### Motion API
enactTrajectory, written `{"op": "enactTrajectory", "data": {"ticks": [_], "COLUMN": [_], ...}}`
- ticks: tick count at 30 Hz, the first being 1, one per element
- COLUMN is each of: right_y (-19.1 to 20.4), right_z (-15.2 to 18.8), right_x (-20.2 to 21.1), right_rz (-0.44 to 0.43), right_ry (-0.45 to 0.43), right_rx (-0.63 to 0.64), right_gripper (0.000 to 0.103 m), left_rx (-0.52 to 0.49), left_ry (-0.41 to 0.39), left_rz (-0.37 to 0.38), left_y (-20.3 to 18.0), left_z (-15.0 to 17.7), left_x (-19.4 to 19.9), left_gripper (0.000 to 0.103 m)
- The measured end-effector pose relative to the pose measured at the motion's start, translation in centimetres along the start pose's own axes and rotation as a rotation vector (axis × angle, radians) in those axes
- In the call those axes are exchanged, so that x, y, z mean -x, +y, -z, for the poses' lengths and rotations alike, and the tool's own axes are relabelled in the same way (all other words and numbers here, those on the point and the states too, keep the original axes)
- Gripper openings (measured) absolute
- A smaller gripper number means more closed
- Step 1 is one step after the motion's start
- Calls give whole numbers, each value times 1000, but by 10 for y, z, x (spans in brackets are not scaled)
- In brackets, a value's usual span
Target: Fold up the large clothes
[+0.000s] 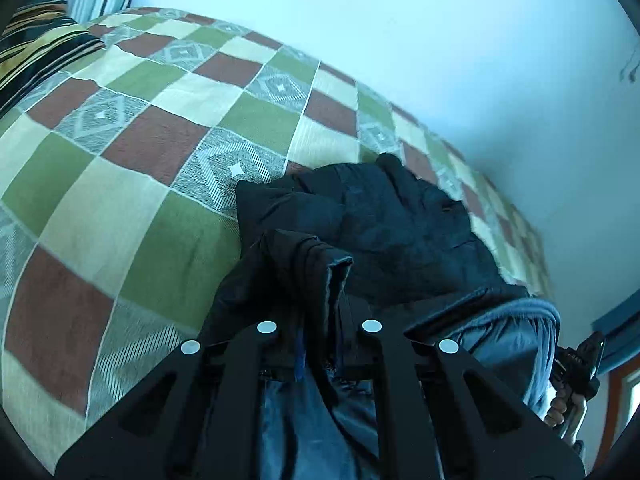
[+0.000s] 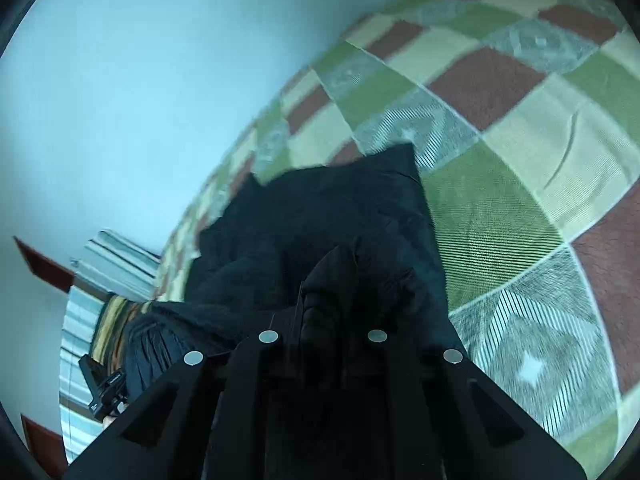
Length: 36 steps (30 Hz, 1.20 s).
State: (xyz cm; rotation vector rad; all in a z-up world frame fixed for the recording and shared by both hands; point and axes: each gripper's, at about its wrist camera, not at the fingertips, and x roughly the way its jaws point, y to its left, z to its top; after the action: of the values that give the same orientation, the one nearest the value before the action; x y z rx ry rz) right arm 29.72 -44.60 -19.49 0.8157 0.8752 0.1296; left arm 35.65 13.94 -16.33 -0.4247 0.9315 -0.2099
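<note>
jacket (image 1: 384,216): a big dark puffy one with a grey-blue lining, bunched in a heap on the checked bedspread (image 1: 132,128); its near edge is lifted off the bed and strung between both tools

left gripper (image 1: 320,330): clenched on a thick wad of jacket hem, several layers plus lining stuffed between the fingers (image 1: 267,334)

right gripper (image 2: 322,340): also clamped on jacket fabric, a dark fold pinched in between; it's too dark in there to tell how deep the bite goes

far end of jacket: draped past the lifted edge, toward the wall (image 1: 400,40), with one corner poking up

slip risk: the fabric looks slick and puffy, so the wad could be squeezed out of the left grip if it gets tugged hard, and the fold would be lost

uneven fold risk: different numbers of layers seem to be held on each side, so a skewed crease could be made against the jacket's far end

snag risk: the loose lining hanging beneath the jacket's lifted edge could get trapped under the fold and leave a lump

edge risk: the heap sits close to the wall side of the bed, so a big swing past the jacket could send it off that way

striped pillow (image 1: 36,24): well away from the jacket, probably no bother
</note>
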Motion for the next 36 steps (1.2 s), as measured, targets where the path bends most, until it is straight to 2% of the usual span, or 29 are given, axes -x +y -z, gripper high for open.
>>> {"op": "enactTrajectory", "data": {"ticks": [3,5,7,10,13,16,17,18,19,22,27,30,32,36], "right_y": [-12,-13,-10,-4,-1,1,2,2,3,5,7,14,19,28], "right_z": [-1,-1,-2,-1,0,4,5,6,6,7,1,-2,-3,-4], "right_x": [-20,-20,-17,-5,8,26,32,39,43,52,49,43,37,22], "right_rz": [16,13,12,12,5,-4,-6,-5,0,33,60,101,120,150], "right_ry": [27,27,25,16,5,-21,-27,-36,-41,-42,-40,-38,-27,16], "right_rx": [-28,-25,-9,21,38,54,61,75,91,145,204,280,334,437], "right_gripper": [12,12,14,20,30,46,55,57,57,57,58,59,64,64], "left_rx": [-4,-1,-9,6,32,15,-3,-17,-40,-96,-157,-247,-283,-335], "left_ry": [50,75,71,53,40,-1,-24,-36,-51,-71,-42,-40,-37,-20], "left_rz": [-33,-27,-14,15,43,42,34,30,26,7,3,-22,-10,13], "left_y": [5,9,9,12,16,17,18,18,19,24,33,32,31,28], "left_z": [-2,-2,-1,1,2,5,5,5,5,6,9,15,16,10], "left_x": [-27,-38,-36,-23,-10,11,19,25,32,43,41,40,41,35], "left_gripper": [10,11,12,22,34,52,54,56,59,61,61,62,64,67]}}
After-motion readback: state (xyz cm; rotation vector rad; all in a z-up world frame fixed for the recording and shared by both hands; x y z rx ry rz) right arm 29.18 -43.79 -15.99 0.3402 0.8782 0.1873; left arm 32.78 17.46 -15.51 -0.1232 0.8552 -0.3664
